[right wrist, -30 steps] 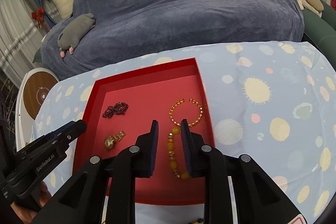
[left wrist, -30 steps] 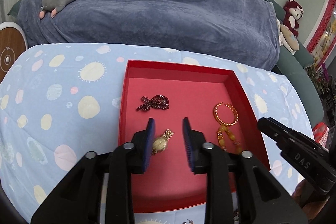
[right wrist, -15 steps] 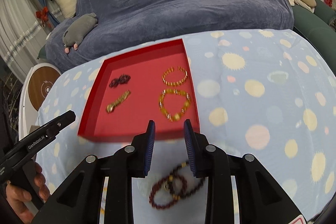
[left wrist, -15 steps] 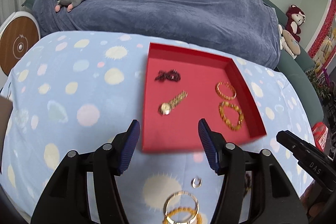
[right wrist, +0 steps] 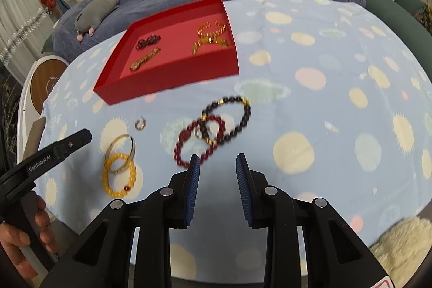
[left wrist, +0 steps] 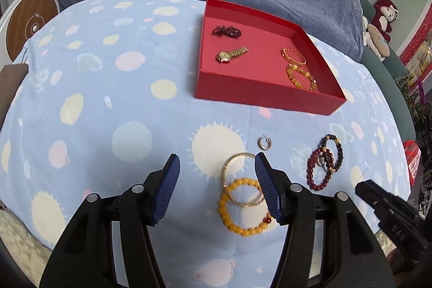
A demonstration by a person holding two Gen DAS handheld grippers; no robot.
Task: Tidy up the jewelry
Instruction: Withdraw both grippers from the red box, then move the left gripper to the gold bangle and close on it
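On the spotted cloth, short of the red box (left wrist: 267, 91), the yellow bead bracelet (left wrist: 244, 207) is lying between the left gripper (left wrist: 216, 174)'s wide-open fingers; the right gripper (right wrist: 217, 166), half-open and empty, is hanging near the dark beads (right wrist: 213, 126).

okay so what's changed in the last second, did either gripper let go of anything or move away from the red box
Both grippers pulled back from over the red box to the loose jewelry on the tablecloth. The left gripper opened wide and now hovers over the gold bangle and yellow bead bracelet; the right gripper widened a little, near the dark red bead bracelet. Neither holds anything. The box's four pieces stayed put.
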